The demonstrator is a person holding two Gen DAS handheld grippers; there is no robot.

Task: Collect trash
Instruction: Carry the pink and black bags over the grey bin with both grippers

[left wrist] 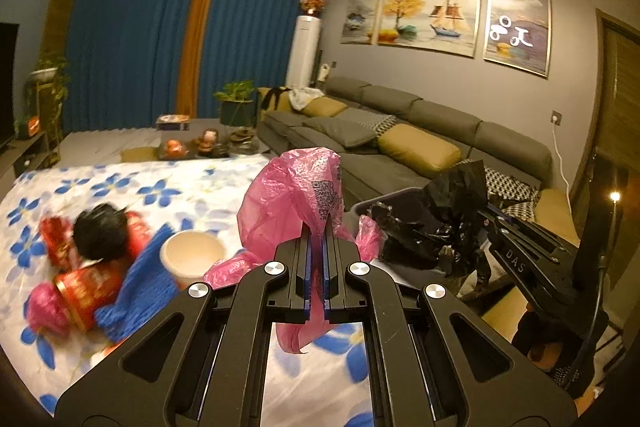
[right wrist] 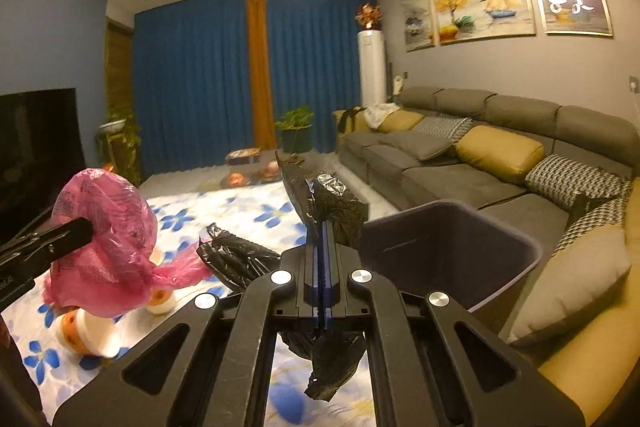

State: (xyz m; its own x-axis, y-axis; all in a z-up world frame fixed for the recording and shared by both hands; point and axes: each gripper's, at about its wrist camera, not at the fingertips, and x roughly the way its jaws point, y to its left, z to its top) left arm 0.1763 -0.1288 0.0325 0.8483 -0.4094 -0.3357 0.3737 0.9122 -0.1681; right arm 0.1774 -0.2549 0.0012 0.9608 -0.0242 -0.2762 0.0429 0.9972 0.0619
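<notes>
Pink plastic bag (left wrist: pixel 292 195) printed with a dark QR code; crinkled black plastic bag (right wrist: pixel 336 205); white surface (left wrist: pixel 120 183) patterned with blue flowers; red cans (left wrist: pixel 86 287); blue knitted cloth (left wrist: pixel 140 287); cream paper cup (left wrist: pixel 194 257); purple-grey bin (right wrist: pixel 452 251).

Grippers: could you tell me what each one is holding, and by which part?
Left gripper pinches the pink bag by a crumpled fold; right gripper pinches the black bag mid-sheet.

The left gripper (left wrist: pixel 318 223) was held level, its jaws closed on a pink plastic bag (left wrist: pixel 292 199). The right gripper (right wrist: pixel 323 227) was held just to its right, its jaws pressed shut on a black plastic bag (right wrist: pixel 336 205), both pointed forward.
</notes>
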